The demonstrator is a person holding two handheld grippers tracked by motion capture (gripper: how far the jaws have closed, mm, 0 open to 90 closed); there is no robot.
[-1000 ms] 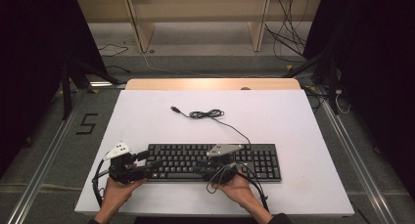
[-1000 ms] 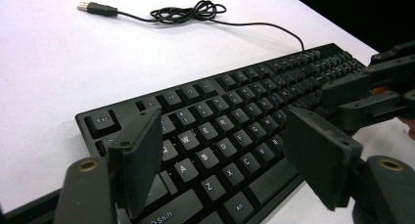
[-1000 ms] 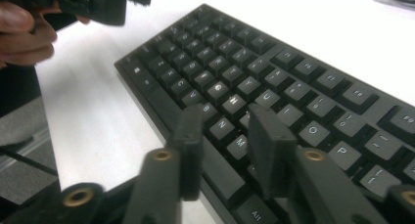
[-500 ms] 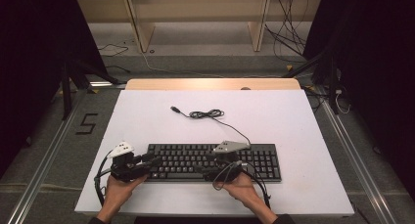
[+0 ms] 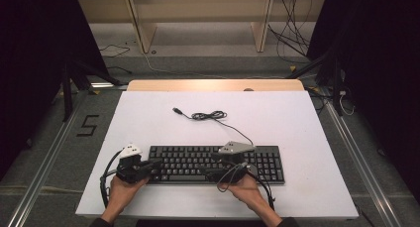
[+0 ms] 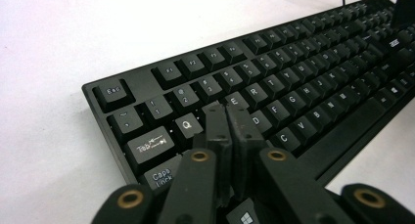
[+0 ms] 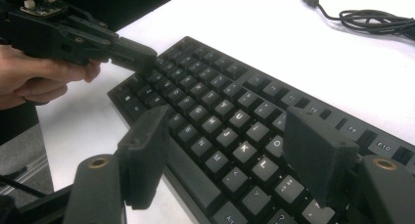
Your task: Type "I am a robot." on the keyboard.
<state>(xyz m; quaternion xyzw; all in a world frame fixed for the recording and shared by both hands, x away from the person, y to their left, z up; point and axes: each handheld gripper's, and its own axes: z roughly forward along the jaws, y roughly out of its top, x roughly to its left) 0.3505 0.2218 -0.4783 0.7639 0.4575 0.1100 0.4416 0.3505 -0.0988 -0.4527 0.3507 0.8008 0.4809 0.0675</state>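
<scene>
Left gripper [image 6: 227, 136] was seen pressed together over the keyboard [image 5: 218, 162] keys at its left end; right gripper [image 7: 230, 155], just spread wide, was held above the middle keys. Keyboard lay along the table [image 5: 297, 123] near edge.

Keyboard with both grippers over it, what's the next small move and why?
Probably press the left gripper down onto a key. Its fingers have just closed together, with nothing between them, into one tip over the W/E keys of the keyboard. The right gripper, just opened wide, hovers over the J, K, L keys.
</scene>
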